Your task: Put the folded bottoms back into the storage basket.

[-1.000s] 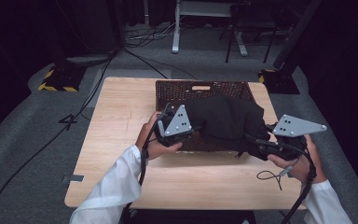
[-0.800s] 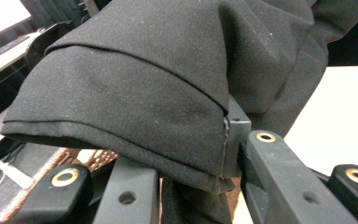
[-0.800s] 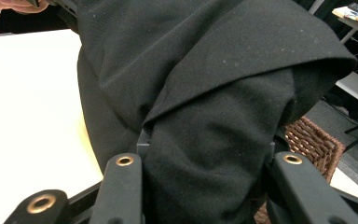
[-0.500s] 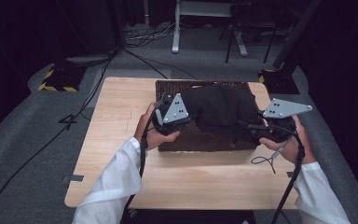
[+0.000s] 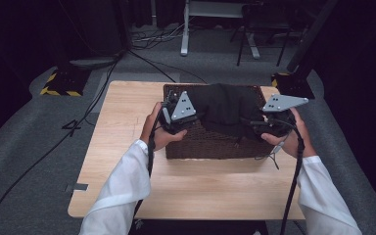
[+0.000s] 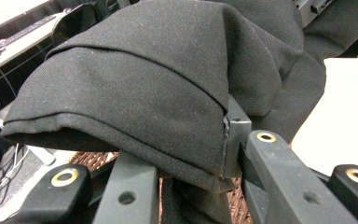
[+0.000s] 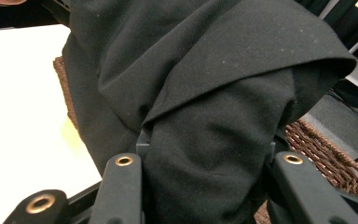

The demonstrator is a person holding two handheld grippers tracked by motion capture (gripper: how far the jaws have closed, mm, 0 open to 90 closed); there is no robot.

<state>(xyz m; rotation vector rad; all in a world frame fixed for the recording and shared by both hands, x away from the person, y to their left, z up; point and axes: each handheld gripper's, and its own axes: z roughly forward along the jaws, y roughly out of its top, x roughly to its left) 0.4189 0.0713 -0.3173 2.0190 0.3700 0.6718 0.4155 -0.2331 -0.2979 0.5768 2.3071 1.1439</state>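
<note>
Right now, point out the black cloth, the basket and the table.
black cloth (image 5: 227,108), high view, middle of the bundle over the basket.
basket (image 5: 210,146), high view, its woven front wall.
table (image 5: 200,188), high view, bare wood near the front edge.

I see a wooden table (image 5: 122,171) on a grey floor (image 5: 24,147). Black cables (image 5: 39,154) lie there. A white stand (image 5: 185,29) is behind.

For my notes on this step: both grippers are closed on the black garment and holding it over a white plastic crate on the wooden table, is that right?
Not quite: it is a dark brown woven wicker basket, not a white plastic crate, as the high view shows. The rest holds: the left gripper and the right gripper are both closed on the black garment, over the basket on the wooden table.
</note>
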